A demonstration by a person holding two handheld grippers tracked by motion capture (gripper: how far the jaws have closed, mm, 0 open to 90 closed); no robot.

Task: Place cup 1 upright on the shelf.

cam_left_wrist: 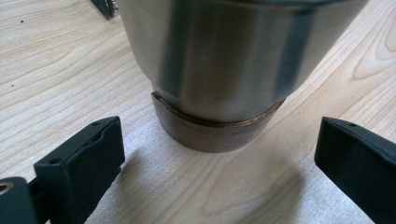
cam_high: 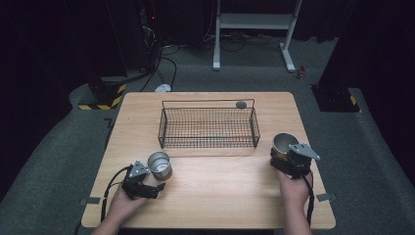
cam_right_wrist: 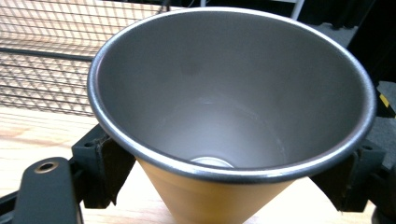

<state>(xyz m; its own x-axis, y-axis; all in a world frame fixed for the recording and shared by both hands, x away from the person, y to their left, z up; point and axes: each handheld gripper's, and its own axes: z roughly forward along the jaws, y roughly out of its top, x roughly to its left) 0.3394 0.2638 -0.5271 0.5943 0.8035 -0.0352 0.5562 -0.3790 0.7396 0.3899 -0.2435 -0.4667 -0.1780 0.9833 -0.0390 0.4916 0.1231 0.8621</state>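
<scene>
High view: right tongs (cam_high: 288,155) clamp a steel cup (cam_high: 284,143); left tongs (cam_high: 157,182) gape, empty, beside another cup (cam_high: 160,165) on the worktop (cam_high: 220,196) — a glancing close could tip it.

a black wire basket (cam_high: 208,128) sits on the wooden table (cam_high: 220,196).

dark room, grey carpet floor (cam_high: 58,161), white metal stand (cam_high: 254,22), floor cables (cam_high: 164,61)
</scene>
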